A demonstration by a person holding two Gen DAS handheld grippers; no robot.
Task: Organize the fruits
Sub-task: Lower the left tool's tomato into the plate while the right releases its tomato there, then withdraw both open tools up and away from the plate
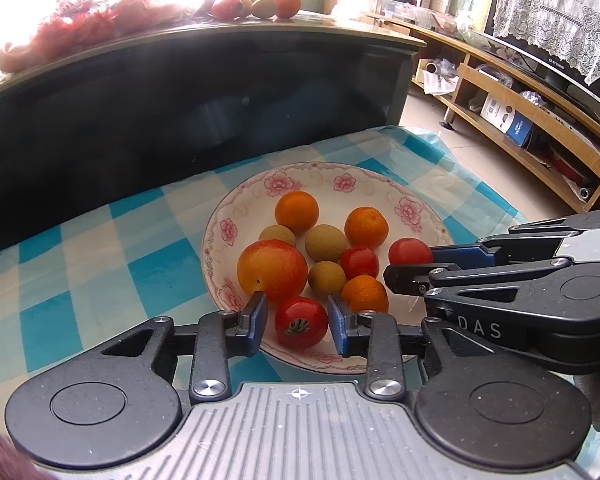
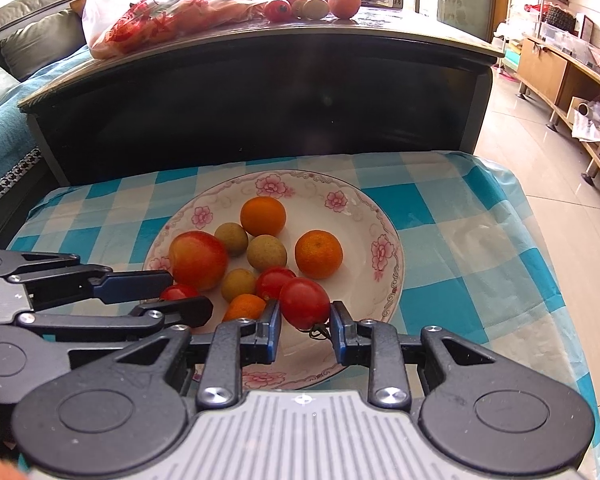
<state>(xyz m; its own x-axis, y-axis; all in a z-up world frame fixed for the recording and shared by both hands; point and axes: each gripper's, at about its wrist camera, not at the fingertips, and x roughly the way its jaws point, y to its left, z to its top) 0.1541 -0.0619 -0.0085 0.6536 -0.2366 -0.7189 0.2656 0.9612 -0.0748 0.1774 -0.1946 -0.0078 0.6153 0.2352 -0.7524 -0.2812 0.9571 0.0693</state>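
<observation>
Holding ten fruits already, flowered plate [image 2: 388,256] on checked cloth [image 2: 480,240] — left gripper [image 1: 298,320] slack around cherry tomato [image 1: 301,322]; right gripper [image 2: 306,322] pinches stemmed tomato [image 2: 304,303]. Four more fruits [image 2: 312,4] wait on far counter — judged nearly sorted.

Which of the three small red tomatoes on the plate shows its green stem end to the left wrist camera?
The tomato at the plate's near rim, between the left gripper's fingers. Its green star-shaped stem end faces the camera; the other two show only smooth red skin.

Two handheld black grippers

Left gripper [image 1: 298,322] and right gripper [image 2: 306,330]: blue pads, silver screws, ribbed grey bases; "DAS" lettering on one.
</observation>
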